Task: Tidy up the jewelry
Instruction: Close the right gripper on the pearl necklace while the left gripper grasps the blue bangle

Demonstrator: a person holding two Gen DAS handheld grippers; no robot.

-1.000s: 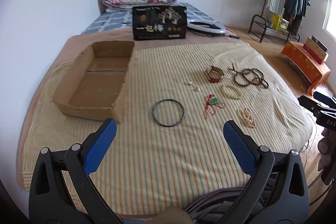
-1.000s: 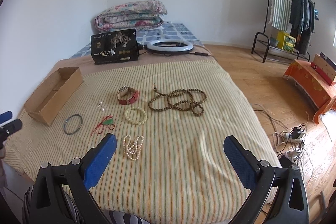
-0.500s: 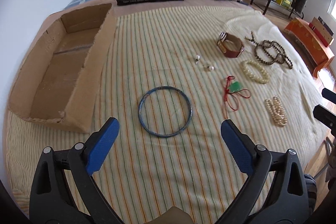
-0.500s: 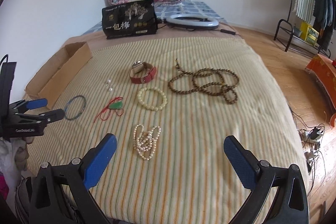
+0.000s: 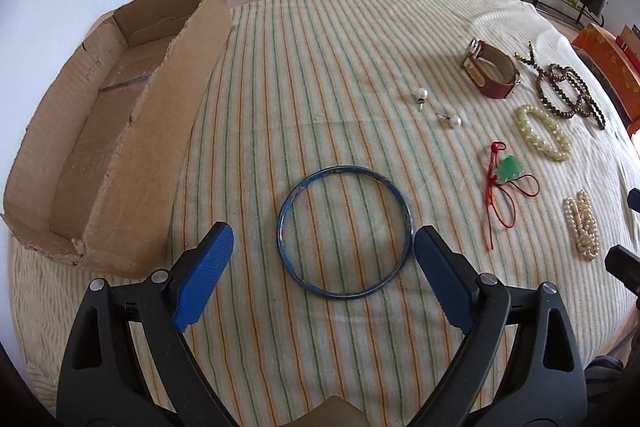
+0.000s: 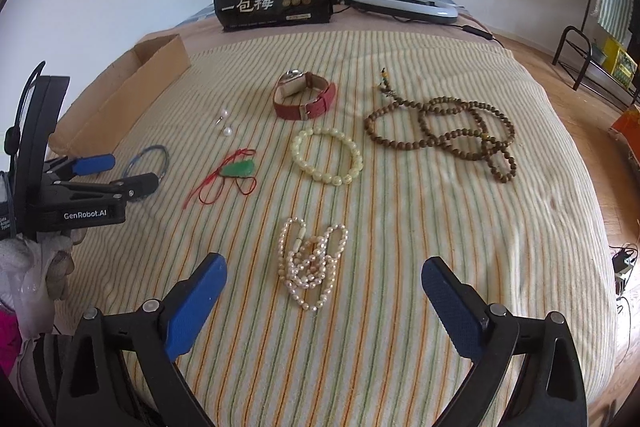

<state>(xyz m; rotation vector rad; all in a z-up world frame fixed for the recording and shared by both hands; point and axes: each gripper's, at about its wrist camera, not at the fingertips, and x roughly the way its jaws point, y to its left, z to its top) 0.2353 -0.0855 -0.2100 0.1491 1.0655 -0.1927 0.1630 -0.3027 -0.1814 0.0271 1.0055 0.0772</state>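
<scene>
Blue bangle (image 5: 345,231): a thin metal ring lying flat on the striped blanket (image 5: 360,67) of the bed, just ahead of the left gripper (image 5: 323,267) and between its two spread fingers.
Left gripper: released, jaws wide, holding nothing; its right-side pad (image 5: 440,277) sits almost at the ring's rim, the other pad stands clear of it.
Right gripper (image 6: 323,301): also released and empty, hovering near the pearl necklace (image 6: 310,265), well apart from the bangle.
Nearer hand: the left, plainly; in the right wrist view its fingers sit right over the ring.
Key relation: the bangle is round, so no long axis matters; it lies slightly right of the gripper's centre line, and a thin flat rim likely needs one finger inside the ring, one outside.
Cardboard box (image 5: 100,131): open and apparently empty, just left of the bangle, a likely destination.
Other jewelry: red-strap watch (image 5: 492,71), pearl earrings (image 5: 438,109), jade pendant (image 5: 506,171), pale bead bracelet (image 5: 542,133), brown bead string (image 5: 568,93), all lying to the right.
</scene>
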